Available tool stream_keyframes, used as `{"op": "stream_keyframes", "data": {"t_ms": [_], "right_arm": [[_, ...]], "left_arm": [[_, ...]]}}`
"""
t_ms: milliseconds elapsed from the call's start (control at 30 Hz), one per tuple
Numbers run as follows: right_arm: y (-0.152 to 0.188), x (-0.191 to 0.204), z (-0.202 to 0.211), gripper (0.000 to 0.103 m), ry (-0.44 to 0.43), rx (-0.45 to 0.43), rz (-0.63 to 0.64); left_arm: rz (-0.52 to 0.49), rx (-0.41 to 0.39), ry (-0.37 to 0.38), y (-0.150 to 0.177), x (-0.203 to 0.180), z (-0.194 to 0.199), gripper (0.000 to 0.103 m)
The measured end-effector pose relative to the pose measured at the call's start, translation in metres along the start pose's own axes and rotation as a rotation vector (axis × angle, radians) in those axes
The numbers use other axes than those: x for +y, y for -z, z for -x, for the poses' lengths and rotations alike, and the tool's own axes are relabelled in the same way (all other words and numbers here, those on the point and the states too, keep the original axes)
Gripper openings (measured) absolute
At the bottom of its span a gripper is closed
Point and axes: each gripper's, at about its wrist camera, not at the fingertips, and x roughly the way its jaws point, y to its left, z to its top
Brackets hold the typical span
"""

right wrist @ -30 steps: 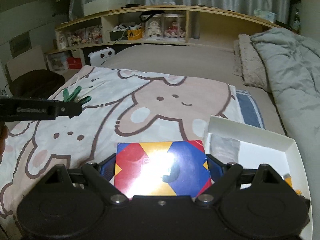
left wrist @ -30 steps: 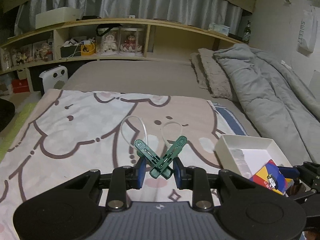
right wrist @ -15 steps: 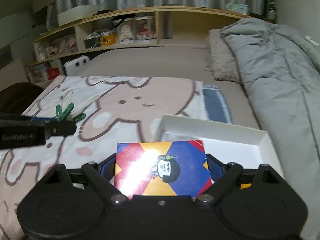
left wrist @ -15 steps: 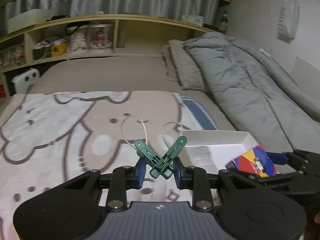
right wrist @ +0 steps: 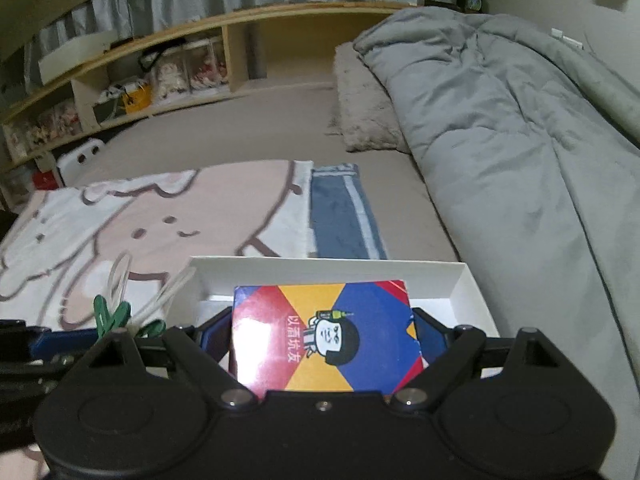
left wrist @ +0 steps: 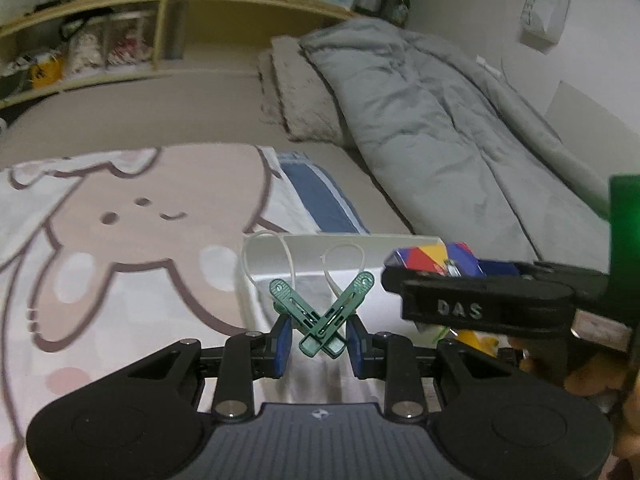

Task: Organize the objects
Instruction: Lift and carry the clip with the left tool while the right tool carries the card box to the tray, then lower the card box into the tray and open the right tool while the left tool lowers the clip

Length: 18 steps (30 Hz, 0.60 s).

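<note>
My left gripper (left wrist: 319,344) is shut on two crossed green clothes pegs (left wrist: 322,314) with white loops, held just before the near left wall of the white tray (left wrist: 304,252). My right gripper (right wrist: 324,340) is shut on a colourful card box (right wrist: 324,336) with a cartoon face, held flat above the white tray (right wrist: 464,284). In the left wrist view the right gripper (left wrist: 476,300) with the box (left wrist: 436,258) is at the right, over the tray. In the right wrist view the pegs (right wrist: 116,316) show at the lower left.
The tray lies on a cartoon-print blanket (left wrist: 120,216) on a bed. A grey duvet (right wrist: 520,140) and a furry pillow (right wrist: 368,108) lie to the right. A wooden shelf (right wrist: 200,56) with figurines runs along the back. A yellow object (left wrist: 476,340) lies in the tray.
Both grippers have moved right toward the tray. The right gripper with the box is now over the tray, and the left gripper with the pegs has come up to the tray's left wall.
</note>
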Motion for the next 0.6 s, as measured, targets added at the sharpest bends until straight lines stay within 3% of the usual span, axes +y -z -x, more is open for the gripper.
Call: {"op": "stream_keyframes", "data": {"t_ms": [300, 600], "right_arm": [[0.003, -0.029, -0.039, 0.090, 0.027, 0.048, -0.067], [-0.005, -0.039, -0.052, 0.091, 0.025, 0.003, -0.158]], "left_arm": [[-0.031, 0.111, 0.065, 0.016, -0.014, -0.050, 0.031], [-0.045, 0.159, 0.151, 0.013, -0.036, -0.086, 0.031]]}}
